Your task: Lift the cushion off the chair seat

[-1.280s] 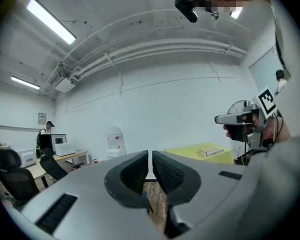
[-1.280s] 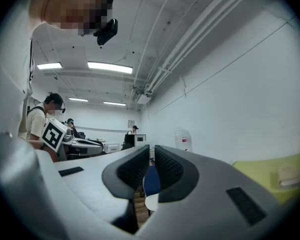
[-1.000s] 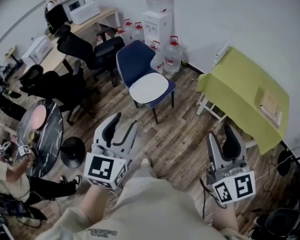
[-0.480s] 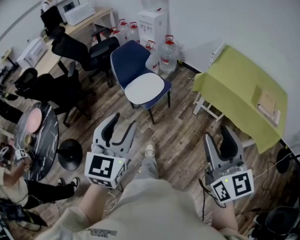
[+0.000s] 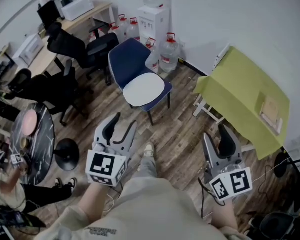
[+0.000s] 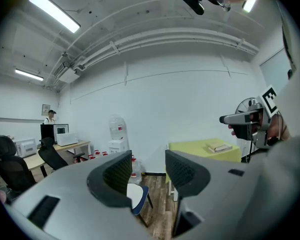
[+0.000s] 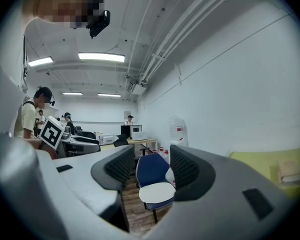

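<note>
The white, flat oval cushion (image 5: pixel 144 89) lies on the seat of the dark-blue shell chair (image 5: pixel 130 59), well ahead of both tools. The left tool (image 5: pixel 124 122) is half open and empty; coming in low, it could catch the seat edge instead of the cushion's rim. Pinched at one side only, the thin cushion may droop or slip. The right tool (image 5: pixel 216 135), likewise half open with nothing in it, hangs near the yellow-green covered bench (image 5: pixel 240 91) and might snag its cloth.
</note>
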Available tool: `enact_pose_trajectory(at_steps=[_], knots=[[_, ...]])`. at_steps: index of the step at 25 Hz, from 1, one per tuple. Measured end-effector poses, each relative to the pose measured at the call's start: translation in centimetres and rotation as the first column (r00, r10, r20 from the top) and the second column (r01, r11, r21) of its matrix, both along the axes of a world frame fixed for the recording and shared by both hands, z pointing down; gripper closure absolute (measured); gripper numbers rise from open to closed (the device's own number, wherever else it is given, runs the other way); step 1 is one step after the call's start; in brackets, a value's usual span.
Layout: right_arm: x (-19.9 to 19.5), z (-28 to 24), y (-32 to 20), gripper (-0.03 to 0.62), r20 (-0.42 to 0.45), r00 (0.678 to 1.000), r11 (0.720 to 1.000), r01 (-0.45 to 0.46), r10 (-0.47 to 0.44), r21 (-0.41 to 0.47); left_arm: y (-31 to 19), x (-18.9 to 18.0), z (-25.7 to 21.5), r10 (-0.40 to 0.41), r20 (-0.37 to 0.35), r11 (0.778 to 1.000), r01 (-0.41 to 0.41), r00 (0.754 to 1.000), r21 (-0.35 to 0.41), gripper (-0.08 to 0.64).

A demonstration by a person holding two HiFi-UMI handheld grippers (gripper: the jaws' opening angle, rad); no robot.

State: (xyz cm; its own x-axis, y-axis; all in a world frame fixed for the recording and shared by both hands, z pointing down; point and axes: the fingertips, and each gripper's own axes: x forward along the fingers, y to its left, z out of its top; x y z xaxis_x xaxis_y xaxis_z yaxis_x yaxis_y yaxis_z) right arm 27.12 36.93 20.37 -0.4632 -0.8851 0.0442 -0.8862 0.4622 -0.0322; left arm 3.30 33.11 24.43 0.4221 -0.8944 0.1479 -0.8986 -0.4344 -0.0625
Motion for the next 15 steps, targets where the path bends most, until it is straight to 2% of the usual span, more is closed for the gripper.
enact_pose_trajectory(at_steps=[15], knots=[[-5.7, 0.1, -20.4, 0.37, -0.046, 0.999, 0.998, 0.007, -0.01, -0.069, -19.7, -5.1, 2.1, 0.013, 0.004, 0.995, -0.013, 1.0, -0.101, 0.359]])
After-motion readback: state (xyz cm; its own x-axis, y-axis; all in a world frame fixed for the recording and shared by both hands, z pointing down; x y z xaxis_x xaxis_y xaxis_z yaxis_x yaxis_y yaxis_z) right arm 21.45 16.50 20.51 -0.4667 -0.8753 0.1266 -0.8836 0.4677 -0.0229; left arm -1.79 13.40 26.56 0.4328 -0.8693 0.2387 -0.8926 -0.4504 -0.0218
